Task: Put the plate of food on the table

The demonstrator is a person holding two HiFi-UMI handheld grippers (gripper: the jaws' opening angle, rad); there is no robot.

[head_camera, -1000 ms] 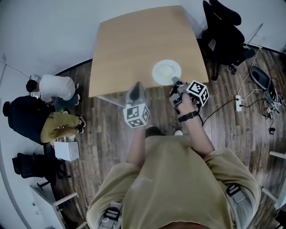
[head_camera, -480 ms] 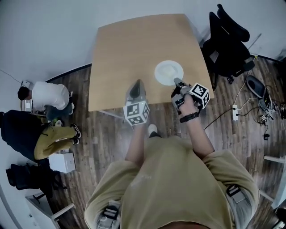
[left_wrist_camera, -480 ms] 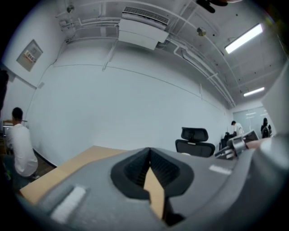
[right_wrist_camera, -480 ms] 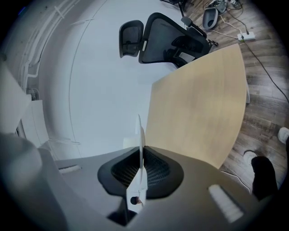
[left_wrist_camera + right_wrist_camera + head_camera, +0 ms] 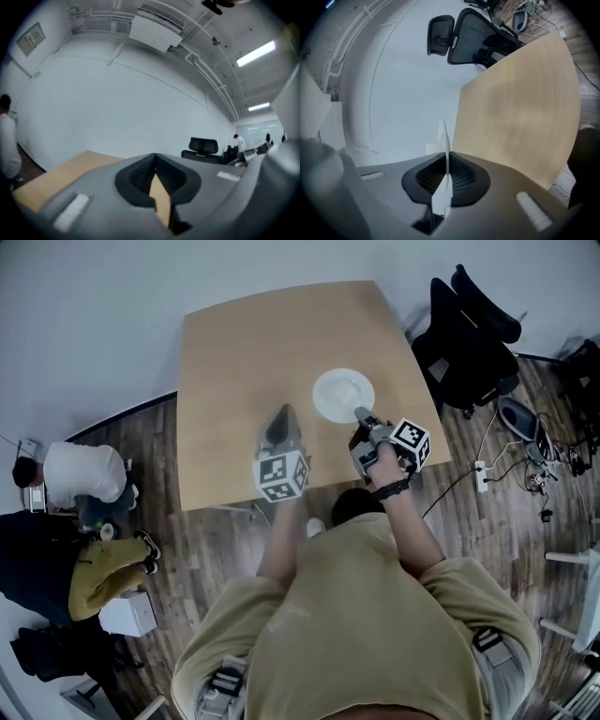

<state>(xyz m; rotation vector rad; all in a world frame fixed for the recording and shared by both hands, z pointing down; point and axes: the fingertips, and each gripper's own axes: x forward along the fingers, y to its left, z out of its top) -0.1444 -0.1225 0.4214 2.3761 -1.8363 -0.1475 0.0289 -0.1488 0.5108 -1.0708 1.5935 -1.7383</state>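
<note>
A white plate [image 5: 343, 393] with something pale in its middle hangs over the right part of the light wooden table [image 5: 253, 352]. My right gripper [image 5: 360, 414] is shut on the plate's near rim. In the right gripper view the plate [image 5: 443, 133] shows edge-on as a thin white line pinched between the pads, with the gripper [image 5: 446, 157] closed on it and the table [image 5: 520, 112] beyond. My left gripper [image 5: 284, 412] points level over the table's near part, left of the plate and apart from it. In its own view the left gripper [image 5: 155, 157] has its jaws together with nothing between them.
Black office chairs [image 5: 469, 324] stand just right of the table. Cables and a power strip [image 5: 483, 474] lie on the wooden floor at the right. People crouch at the left [image 5: 80, 474] beside a white box [image 5: 127, 613]. A pale wall runs behind the table.
Both grippers and the plate have moved forward from the table's near edge to well over its top. The plate stays in the right gripper; the left gripper now hangs over the table.
</note>
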